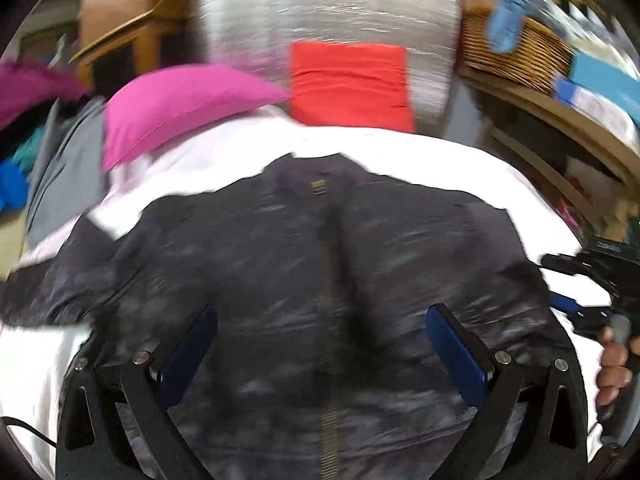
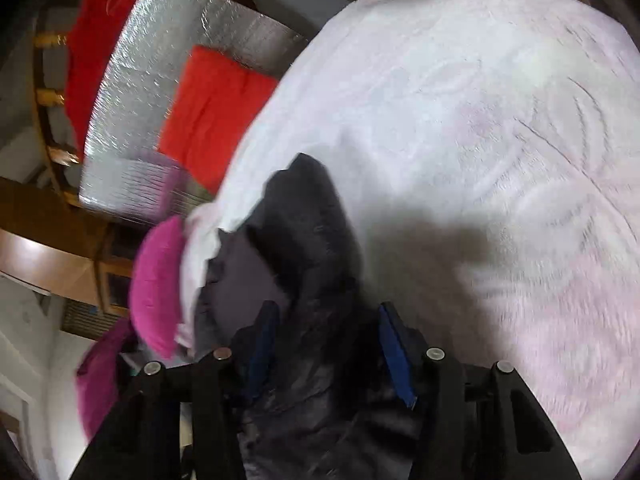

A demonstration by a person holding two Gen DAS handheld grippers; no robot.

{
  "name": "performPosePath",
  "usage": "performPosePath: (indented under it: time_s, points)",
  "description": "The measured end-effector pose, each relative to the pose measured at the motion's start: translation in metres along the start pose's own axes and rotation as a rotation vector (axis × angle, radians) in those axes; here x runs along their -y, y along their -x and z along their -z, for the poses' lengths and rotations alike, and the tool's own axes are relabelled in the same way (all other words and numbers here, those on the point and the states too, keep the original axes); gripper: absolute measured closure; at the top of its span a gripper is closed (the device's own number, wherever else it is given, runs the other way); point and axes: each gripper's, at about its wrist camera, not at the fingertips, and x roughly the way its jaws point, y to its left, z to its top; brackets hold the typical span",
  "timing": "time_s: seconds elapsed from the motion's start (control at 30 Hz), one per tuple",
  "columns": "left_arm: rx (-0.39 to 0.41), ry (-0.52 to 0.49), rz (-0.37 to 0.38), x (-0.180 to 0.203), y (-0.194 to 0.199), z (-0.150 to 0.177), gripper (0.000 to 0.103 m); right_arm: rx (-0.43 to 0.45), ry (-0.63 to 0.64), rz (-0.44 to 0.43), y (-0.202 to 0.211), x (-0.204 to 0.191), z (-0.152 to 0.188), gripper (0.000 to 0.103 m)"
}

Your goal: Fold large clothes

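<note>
Left wrist view: left tool (image 1: 320,344) spread wide, nothing pinched, hovering over the dark jacket (image 1: 304,264). Jacket lies flat and spread out on the white bed cover (image 1: 420,160), zipper (image 1: 330,420) running straight ahead between the two fingers. Beyond the jacket: pink pillow (image 1: 180,104) ahead-left, red cushion (image 1: 350,84) straight ahead against a silver foil panel (image 1: 328,12). Wicker basket (image 1: 516,56) ahead-right. Far right edge shows the right tool (image 1: 592,276) with the person's hand (image 1: 612,372) on it, beside the jacket edge. Frame is motion-blurred.

Right wrist view: right tool (image 2: 326,344) half spread, a bunched fold of the jacket (image 2: 304,240) sits between the fingers; whether the pads press it, cannot tell. Only this view shows the large bare stretch of bed cover (image 2: 480,120) ahead-right, with the tool's shadow on it. Pillow (image 2: 156,284) to the left, cushion (image 2: 212,116) ahead-left. Zipper not seen here.
</note>
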Motion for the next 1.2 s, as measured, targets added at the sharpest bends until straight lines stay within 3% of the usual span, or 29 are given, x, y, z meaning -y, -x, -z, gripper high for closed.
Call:
performPosePath:
  time_s: [0.07,0.13,0.2,0.27,0.33,0.4,0.5,0.67,0.9,1.03,1.1,1.13,1.2]
  points:
    - [-0.006,-0.062,0.011,0.025,-0.01,-0.005,0.0,0.005,0.036,0.034,-0.009,-0.007,-0.001,0.048]
    - [-0.017,-0.166,-0.047,0.053,-0.028,-0.006,0.0,-0.025,0.043,0.042,-0.017,-0.006,0.0,0.048]
    - [-0.036,-0.196,-0.075,0.063,-0.043,-0.004,0.0,-0.053,0.045,0.071,-0.024,-0.006,0.001,0.051]
    - [-0.06,-0.162,-0.063,0.062,-0.054,-0.005,0.001,-0.05,0.061,0.088,-0.024,-0.006,0.001,0.056]
    - [-0.069,-0.135,-0.071,0.057,-0.06,-0.007,0.016,-0.045,0.076,0.088,-0.023,-0.009,-0.001,0.061]
    - [-0.1,-0.118,-0.021,0.053,-0.067,-0.011,0.051,-0.047,0.085,0.094,-0.026,-0.012,-0.002,0.062]
    - [-0.097,-0.095,-0.001,0.045,-0.064,-0.008,0.065,-0.051,0.084,0.101,-0.028,-0.01,-0.001,0.062]
    - [-0.116,0.019,0.1,0.011,-0.049,-0.008,0.067,-0.036,0.105,0.13,-0.024,-0.009,0.001,0.063]
    - [-0.176,0.146,0.163,-0.042,-0.048,0.003,0.067,-0.024,0.109,0.144,-0.026,-0.01,0.001,0.063]
    - [-0.223,0.172,0.139,-0.068,-0.05,0.013,0.067,-0.017,0.113,0.157,-0.027,-0.012,0.003,0.063]
    - [-0.213,0.141,0.089,-0.074,-0.04,0.016,0.066,-0.016,0.111,0.163,-0.028,-0.013,0.004,0.063]
    - [-0.204,0.128,0.069,-0.075,-0.035,0.016,0.064,-0.016,0.111,0.166,-0.028,-0.013,0.004,0.063]
    - [-0.161,0.119,0.047,-0.076,-0.021,0.012,0.05,-0.011,0.11,0.172,-0.029,-0.015,0.005,0.063]
